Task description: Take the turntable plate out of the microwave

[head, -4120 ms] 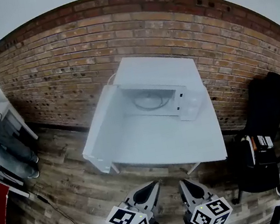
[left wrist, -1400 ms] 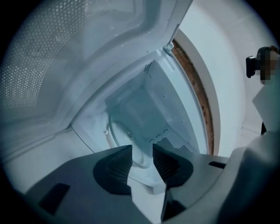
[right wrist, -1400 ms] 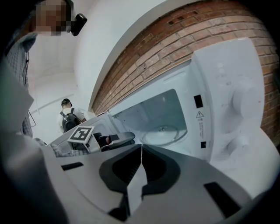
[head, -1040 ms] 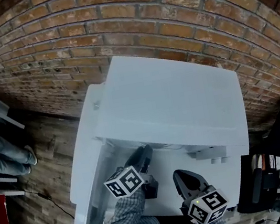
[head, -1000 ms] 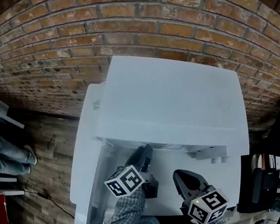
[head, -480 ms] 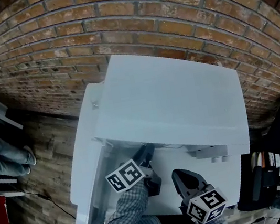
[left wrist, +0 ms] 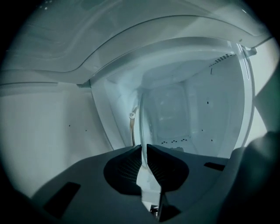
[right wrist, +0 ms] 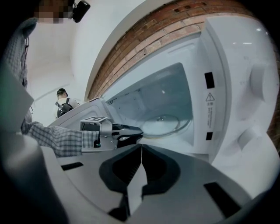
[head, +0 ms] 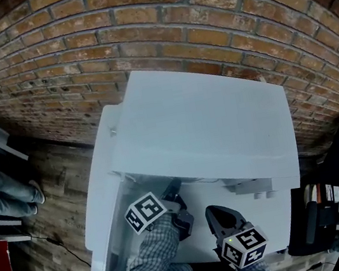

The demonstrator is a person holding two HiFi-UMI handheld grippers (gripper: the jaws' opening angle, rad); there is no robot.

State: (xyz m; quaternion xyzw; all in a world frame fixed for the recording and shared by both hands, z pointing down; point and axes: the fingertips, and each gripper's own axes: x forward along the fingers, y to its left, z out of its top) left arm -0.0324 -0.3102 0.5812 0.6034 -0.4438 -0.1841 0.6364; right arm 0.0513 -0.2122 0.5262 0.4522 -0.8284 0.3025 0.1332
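Left gripper (left wrist: 144, 148) reaches into the open microwave (head: 200, 126). Its jaws are closing on the near rim of the glass turntable plate (right wrist: 168, 124), which passes between the pads; the rest of the plate extends ahead of them inside the cavity. Right gripper (right wrist: 141, 148), jaws pressed together on nothing, hangs outside the cavity, just right of the left one, pointing toward the plate.
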